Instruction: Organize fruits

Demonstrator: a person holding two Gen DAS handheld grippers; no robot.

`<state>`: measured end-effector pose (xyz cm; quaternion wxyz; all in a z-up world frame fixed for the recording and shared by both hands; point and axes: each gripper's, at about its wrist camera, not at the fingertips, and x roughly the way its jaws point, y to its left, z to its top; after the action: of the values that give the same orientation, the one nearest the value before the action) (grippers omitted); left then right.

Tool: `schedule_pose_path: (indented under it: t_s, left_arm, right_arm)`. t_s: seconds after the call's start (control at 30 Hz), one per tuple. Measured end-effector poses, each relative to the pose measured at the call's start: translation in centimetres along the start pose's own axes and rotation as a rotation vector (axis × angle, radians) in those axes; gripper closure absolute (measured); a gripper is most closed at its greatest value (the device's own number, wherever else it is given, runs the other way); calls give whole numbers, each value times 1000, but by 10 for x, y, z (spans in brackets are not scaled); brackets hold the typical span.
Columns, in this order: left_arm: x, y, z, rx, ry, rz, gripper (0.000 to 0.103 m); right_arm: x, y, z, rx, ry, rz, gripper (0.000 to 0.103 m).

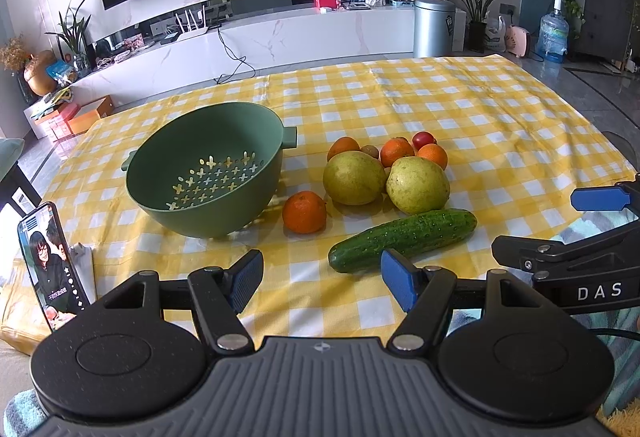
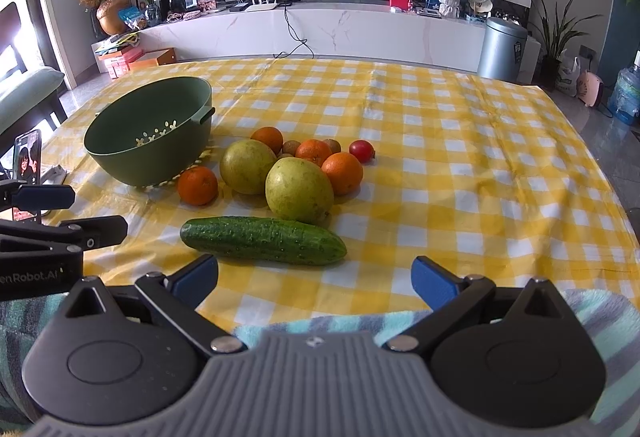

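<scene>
An empty green colander bowl stands on the yellow checked tablecloth. To its right lie two yellow-green pears, several oranges, small kiwis, a red tomato and a cucumber nearest me. My left gripper is open and empty, just short of the cucumber. My right gripper is open and empty, also in front of the cucumber.
A phone playing video stands at the table's left front. A teal striped towel lies under my grippers at the near edge. Beyond the table are a white TV cabinet, a metal bin and plants.
</scene>
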<state>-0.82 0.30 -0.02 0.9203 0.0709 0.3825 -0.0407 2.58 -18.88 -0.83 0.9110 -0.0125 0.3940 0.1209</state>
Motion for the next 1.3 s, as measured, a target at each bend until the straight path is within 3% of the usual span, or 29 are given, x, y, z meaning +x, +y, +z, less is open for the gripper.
schedule_pose_path:
  t_s: [1.3]
  left_arm:
    - [4,0,1,-5,9,-10,25]
  right_arm:
    - [9,1,1,-6,17,16,4]
